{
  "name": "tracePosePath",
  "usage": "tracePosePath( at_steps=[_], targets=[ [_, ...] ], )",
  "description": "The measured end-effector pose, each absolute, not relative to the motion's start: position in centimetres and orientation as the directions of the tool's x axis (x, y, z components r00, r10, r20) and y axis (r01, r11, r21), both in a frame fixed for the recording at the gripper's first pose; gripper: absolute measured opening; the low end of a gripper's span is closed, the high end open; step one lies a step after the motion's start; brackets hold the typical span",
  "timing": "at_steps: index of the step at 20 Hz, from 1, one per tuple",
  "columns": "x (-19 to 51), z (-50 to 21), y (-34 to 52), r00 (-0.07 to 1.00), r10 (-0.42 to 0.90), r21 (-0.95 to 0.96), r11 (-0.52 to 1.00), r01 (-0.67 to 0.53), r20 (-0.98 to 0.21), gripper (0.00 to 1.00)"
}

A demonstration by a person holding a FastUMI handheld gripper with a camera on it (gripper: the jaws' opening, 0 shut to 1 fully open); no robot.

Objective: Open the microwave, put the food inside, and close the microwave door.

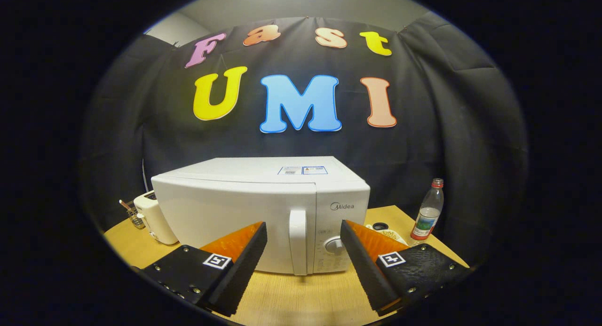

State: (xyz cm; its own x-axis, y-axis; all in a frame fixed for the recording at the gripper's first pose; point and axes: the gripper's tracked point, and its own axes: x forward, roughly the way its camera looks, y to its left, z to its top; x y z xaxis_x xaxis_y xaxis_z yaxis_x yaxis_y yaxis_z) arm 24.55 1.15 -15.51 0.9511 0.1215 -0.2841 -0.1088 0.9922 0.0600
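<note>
**Open claw faces shut microwave**

A white microwave (258, 213) sits on a wooden table (301, 298), its door closed and its upright handle (297, 241) just beyond the gap between the fingers. The gripper (303, 232) is spread wide, holding and touching nothing. "Midea" is printed above the dial (335, 245); the stickers on top are too small to read. A plate of food (388, 233) lies just right of the microwave, a water bottle (428, 217) beyond it, a toaster (153, 218) on the left.
</note>
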Motion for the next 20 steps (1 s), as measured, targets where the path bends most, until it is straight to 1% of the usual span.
tracePosePath(
  at_steps=[2, 3, 4, 5, 7, 9, 10, 11, 12, 13, 14, 15, 16, 17, 20],
  targets=[
    [25.5, -17.0, 1.7, 0.94, 0.128, 0.061, 0.992, -0.115, -0.316, 0.98],
    [25.7, -17.4, 1.7, 0.936, 0.129, 0.06, 0.992, -0.116, -0.327, 0.92],
    [26.1, -18.0, 2.0, 0.93, 0.136, 0.061, 0.991, -0.123, -0.342, 0.88],
    [26.1, -18.8, 2.1, 0.923, 0.131, 0.053, 0.991, -0.12, -0.361, 0.88],
    [26.6, -19.3, 2.0, 0.919, 0.12, 0.042, 0.993, -0.112, -0.376, 0.56],
    [27.1, -19.2, 2.4, 0.917, 0.131, 0.041, 0.991, -0.125, -0.376, 0.55],
    [27.7, -19.1, 2.4, 0.923, 0.113, 0.027, 0.994, -0.111, -0.369, 0.55],
    [27.4, -18.8, 2.1, 0.92, 0.099, 0.01, 0.995, -0.103, -0.378, 0.29],
    [27.5, -19.2, 2.1, 0.92, 0.094, -0.003, 0.995, -0.102, -0.38, 0.27],
    [27.4, -19.2, 2.2, 0.918, 0.092, 0.003, 0.995, -0.099, -0.385, 0.27],
    [27.4, -19.1, 2.3, 0.916, 0.089, 0.007, 0.996, -0.094, -0.39, 0.18],
    [27.1, -19.3, 2.3, 0.911, 0.085, 0.013, 0.996, -0.087, -0.404, 0.18],
    [27.1, -19.3, 2.4, 0.906, 0.084, 0.009, 0.996, -0.089, -0.415, 0.11],
    [26.3, -19.3, 2.4, 0.9, 0.085, 0.015, 0.996, -0.087, -0.427, 0.11],
    [23.5, -18.8, 2.8, 0.906, 0.096, -0.006, 0.994, -0.108, -0.412, 0.12]
  ],
)
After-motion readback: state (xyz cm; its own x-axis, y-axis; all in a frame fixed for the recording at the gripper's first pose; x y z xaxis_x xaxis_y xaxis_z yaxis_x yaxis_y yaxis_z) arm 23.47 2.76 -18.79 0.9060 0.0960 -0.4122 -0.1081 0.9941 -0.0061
